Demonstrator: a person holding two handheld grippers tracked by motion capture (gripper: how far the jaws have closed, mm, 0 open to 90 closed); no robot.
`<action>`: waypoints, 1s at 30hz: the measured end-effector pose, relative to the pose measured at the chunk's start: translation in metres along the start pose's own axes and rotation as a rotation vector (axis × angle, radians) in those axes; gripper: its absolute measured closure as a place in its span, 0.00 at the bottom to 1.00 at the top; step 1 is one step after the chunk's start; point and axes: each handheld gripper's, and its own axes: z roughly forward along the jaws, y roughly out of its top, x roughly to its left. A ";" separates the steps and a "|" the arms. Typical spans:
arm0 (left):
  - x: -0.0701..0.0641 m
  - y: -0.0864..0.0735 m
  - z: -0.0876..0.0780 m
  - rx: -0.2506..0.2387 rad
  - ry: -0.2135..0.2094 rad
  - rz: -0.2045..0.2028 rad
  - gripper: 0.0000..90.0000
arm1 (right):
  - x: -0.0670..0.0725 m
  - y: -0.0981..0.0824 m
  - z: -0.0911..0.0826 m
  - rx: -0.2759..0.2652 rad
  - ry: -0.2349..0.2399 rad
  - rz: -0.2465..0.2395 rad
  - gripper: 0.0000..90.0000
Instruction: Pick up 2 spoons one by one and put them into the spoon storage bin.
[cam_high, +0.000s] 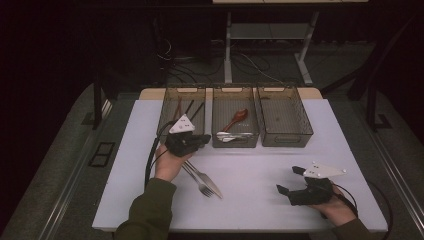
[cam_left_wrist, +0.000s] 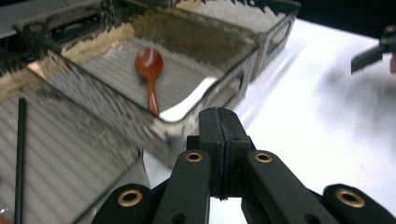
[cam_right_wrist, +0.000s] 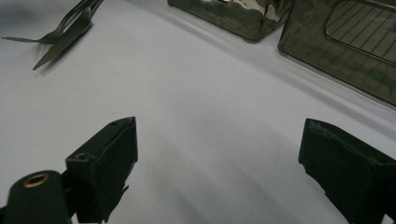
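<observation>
My right gripper (cam_high: 292, 181) rests spread and empty nearest me. Beyond it, the fork (cam_high: 198, 182) and knife (cam_high: 212, 187) lie flat before the middle bin (cam_high: 235, 141): stiff, thin, probably slippery, best pinched mid-handle. My left gripper (cam_high: 202, 140), clenched on nothing, hovers at that bin.

Fork (cam_high: 202, 184) handle hidden under left hand (cam_high: 169, 165).
</observation>
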 end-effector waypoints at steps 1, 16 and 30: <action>0.000 -0.002 -0.003 0.003 0.002 0.001 0.99 | 0.000 0.000 0.000 0.001 0.000 0.001 0.13; 0.007 -0.042 -0.034 0.096 0.044 -0.015 0.99 | 0.000 0.000 -0.001 -0.001 -0.005 -0.001 0.13; 0.004 -0.073 -0.023 0.229 0.038 0.021 0.99 | 0.001 0.000 0.000 0.004 -0.008 -0.008 0.13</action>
